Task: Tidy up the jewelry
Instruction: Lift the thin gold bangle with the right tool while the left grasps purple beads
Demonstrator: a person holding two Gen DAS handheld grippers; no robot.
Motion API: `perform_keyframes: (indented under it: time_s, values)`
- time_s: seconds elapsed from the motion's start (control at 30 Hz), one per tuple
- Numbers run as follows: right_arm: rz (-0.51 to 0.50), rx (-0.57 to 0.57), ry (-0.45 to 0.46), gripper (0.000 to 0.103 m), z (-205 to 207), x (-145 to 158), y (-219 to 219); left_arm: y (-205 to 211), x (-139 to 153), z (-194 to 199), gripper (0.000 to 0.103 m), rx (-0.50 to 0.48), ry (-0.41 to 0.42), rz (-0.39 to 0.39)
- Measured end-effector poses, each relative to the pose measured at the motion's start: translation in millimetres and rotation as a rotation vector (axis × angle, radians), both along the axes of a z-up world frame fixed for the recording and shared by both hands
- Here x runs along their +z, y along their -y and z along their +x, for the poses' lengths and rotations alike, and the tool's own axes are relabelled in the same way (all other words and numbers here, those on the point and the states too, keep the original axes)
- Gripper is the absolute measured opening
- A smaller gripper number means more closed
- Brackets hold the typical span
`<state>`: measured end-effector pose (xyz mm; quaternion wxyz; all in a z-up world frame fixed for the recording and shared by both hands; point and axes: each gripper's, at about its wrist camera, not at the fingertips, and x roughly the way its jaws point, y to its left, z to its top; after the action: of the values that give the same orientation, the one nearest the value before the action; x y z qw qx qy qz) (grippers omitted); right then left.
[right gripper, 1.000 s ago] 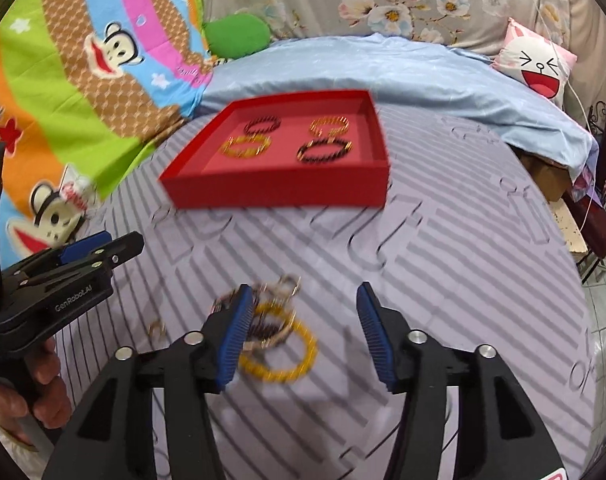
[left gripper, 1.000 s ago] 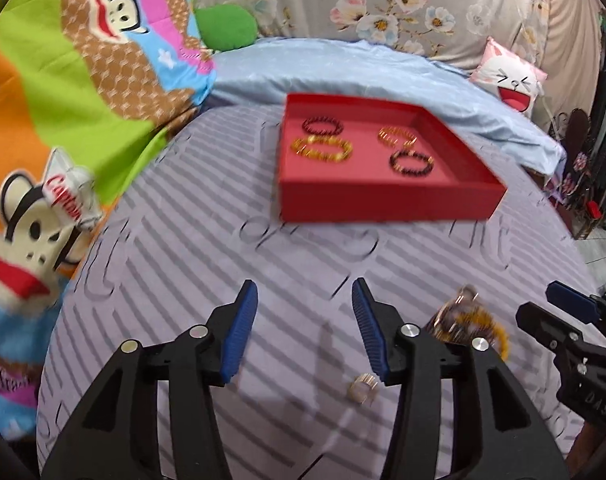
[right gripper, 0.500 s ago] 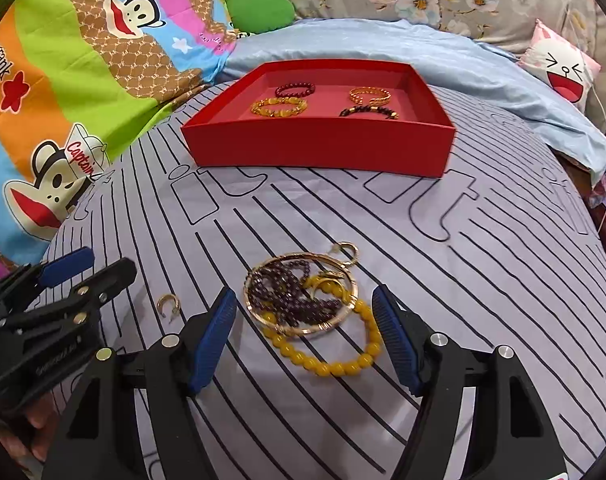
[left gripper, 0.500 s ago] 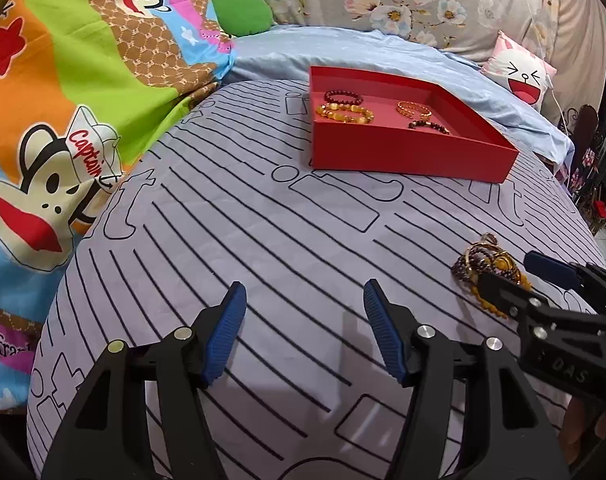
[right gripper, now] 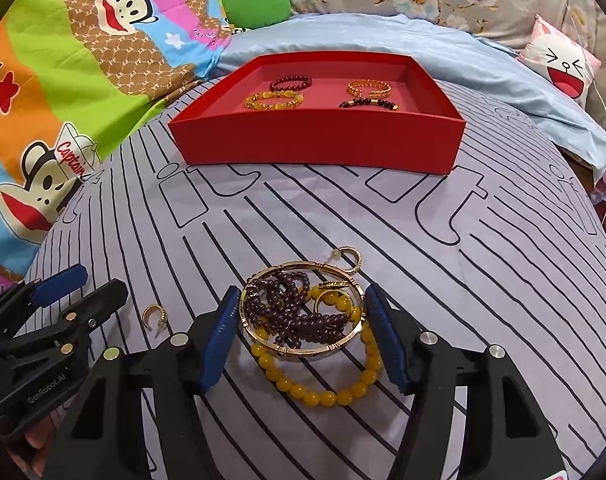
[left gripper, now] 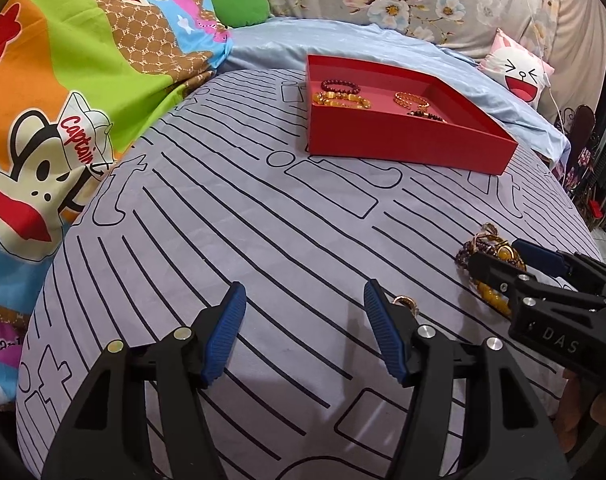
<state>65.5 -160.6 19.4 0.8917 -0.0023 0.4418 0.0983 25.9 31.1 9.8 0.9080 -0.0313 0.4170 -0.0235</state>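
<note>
Grey line-patterned bedsheet. My right gripper fingers wide, straddling near tangle: gold metal bangle, purple beads, yellow beads. Pinch bangle rim alone, lift slowly. Left gripper wide, empty. Red cardboard tray far.

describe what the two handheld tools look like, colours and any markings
Both are matte black plastic with two angular fingers, ribbed blue pads inside the tips and round silver pivot screws. The left tool reads "GenRobot.AI" on its side; the right tool reads "DAS". A bare hand shows behind the right one. No cables visible.
</note>
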Motion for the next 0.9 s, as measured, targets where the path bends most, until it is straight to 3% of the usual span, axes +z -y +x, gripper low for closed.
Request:
perform_keyframes:
  time_s: [0.37, 0.67, 0.9]
  values:
    - [0.048, -0.071, 0.084, 0.060, -24, 41, 40, 17, 5, -9, 0.058, -0.054, 0.003, -0.014]
    - [0.040, -0.142, 0.057, 0.060, -44, 31, 71, 48, 14, -10, 0.058, -0.122, 0.013, -0.054]
    - [0.055, -0.170, 0.048, 0.060, -45, 26, 83, 74, 24, 7, 0.058, -0.167, 0.012, -0.136]
